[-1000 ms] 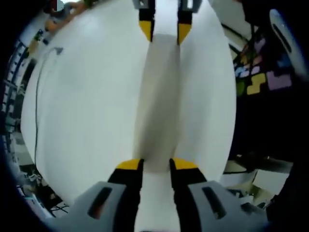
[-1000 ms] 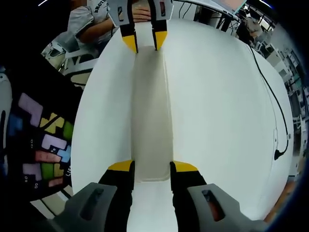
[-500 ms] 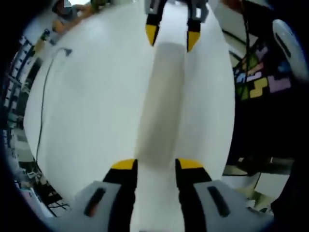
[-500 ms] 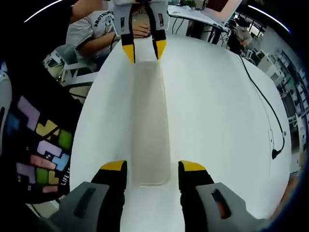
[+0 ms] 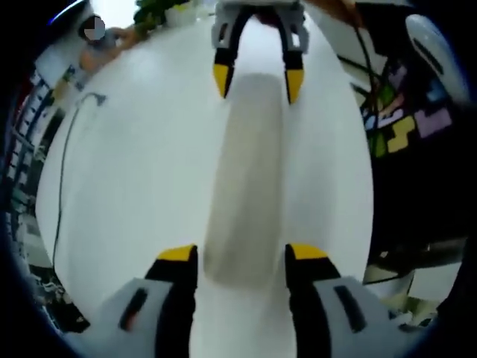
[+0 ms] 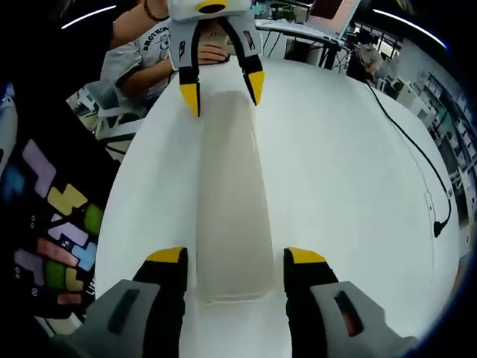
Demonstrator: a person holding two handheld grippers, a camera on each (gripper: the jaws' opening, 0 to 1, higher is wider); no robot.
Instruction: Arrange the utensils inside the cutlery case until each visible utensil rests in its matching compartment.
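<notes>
Bench [image 5: 134, 171], white and broad, carries a long, narrow, translucent white cutlery case [image 5: 250, 171] that lies flat on it, running lengthwise between the two grippers. In the left gripper view, the left gripper [image 5: 242, 253] stands with its yellow-tipped jaws apart, one on each side of the case's near end, close beside it but clamping nothing; whether the tips touch its walls cannot be told. At the far end of the case in that view the right gripper [image 5: 258, 78] faces back, its jaws likewise spread to either side of that end.

In the right gripper view the same case [image 6: 227, 194] runs away from the right gripper [image 6: 232, 257], whose jaws are open and straddle the near end. The left gripper [image 6: 221, 82] sits at the far end, jaws wide and flanking the case. The case's inside looks pale and blurred; no utensil or compartment can be made out in it.

A thin black cable [image 6: 417, 171] lies along the bench's far side. Off the bench edge lies a dark mat with coloured block shapes [image 6: 59, 239], and a seated person's arm [image 6: 160, 45] rests beyond the bench.
</notes>
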